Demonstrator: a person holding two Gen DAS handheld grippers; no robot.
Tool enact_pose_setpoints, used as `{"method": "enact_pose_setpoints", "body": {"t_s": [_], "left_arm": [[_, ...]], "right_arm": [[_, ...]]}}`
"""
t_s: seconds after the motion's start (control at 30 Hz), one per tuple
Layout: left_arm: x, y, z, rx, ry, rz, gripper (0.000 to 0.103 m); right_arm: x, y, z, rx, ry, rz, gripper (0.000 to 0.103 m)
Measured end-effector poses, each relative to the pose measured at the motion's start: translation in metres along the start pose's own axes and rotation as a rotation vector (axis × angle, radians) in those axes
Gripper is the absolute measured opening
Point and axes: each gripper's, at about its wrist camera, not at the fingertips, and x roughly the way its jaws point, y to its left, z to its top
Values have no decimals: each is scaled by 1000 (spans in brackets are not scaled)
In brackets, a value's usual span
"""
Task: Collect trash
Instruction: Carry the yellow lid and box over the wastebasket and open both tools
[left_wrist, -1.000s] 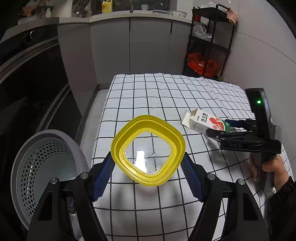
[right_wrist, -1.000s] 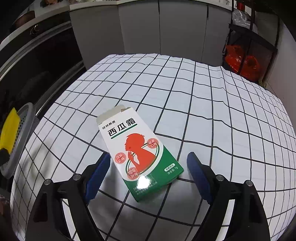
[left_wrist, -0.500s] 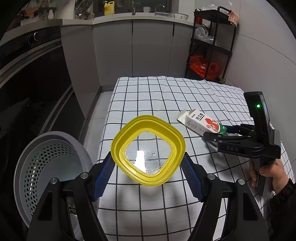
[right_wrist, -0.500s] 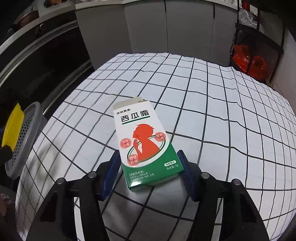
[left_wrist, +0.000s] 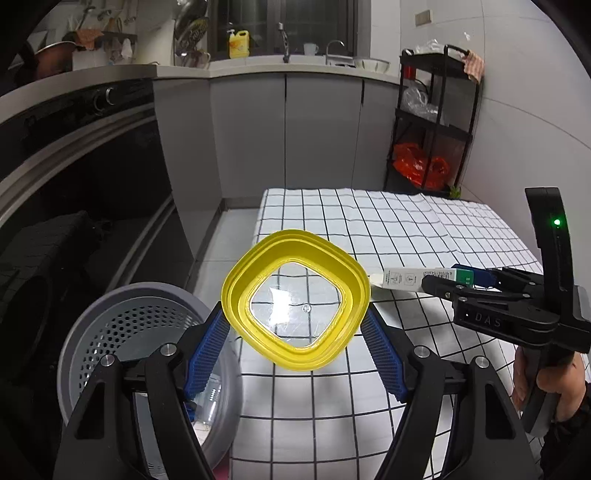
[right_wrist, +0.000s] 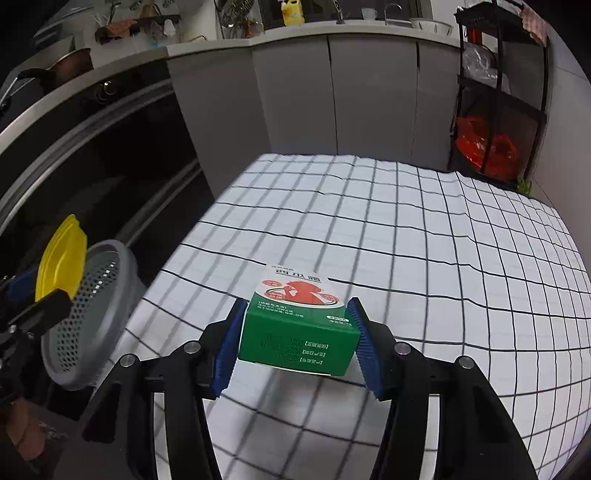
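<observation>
Left tool: blue ribbed pads pinching a yellow square-rimmed lid with a clear centre panel, one pad on each side of the rim. The lid is held clear of the surface, tilted so its face is toward the camera. It hangs over the near-left edge of the worktop, partly above the grey perforated basket that stands on the floor just beside that edge. Inside the basket, some clear plastic shows near the bottom; what it is cannot be told.

Right tool: jaws closing, with a green and white carton between them. Both blue pads touch the carton's two long sides. The carton carries a red figure on its white top face and Chinese print on its green end face. It is lifted off the checked cloth; its shadow lies on the cloth beneath. In the left wrist view the same carton sticks out level from the right tool's fingers, above the cloth, to the right of the lid.

A hand grips the handle of the right tool; a green light shows on the handle's upright.

Worktop covered with a white cloth in a black grid. Behind it: grey cabinet doors, and a black rack with an orange bag on its lower shelf.
</observation>
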Motion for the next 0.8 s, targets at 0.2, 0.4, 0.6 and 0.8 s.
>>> {"method": "enact_pose_setpoints", "body": {"t_s": [0.2,0.4,0.6,0.8], "left_arm": [[-24,30,-9,-48,-10,23,70],[-47,65,-24,-72,-16,98,70],[-66,98,-39,-109,-14,173,70],[-75,129,-54,-146,4,226,70]], "right_arm": [[-30,44,-4,-2,-69,40,53],[-53,81,-3,14,-138,118,53],[-62,122,-7,0,-169,219,53],[-53,168,-6,-82,-142,278,53]]}}
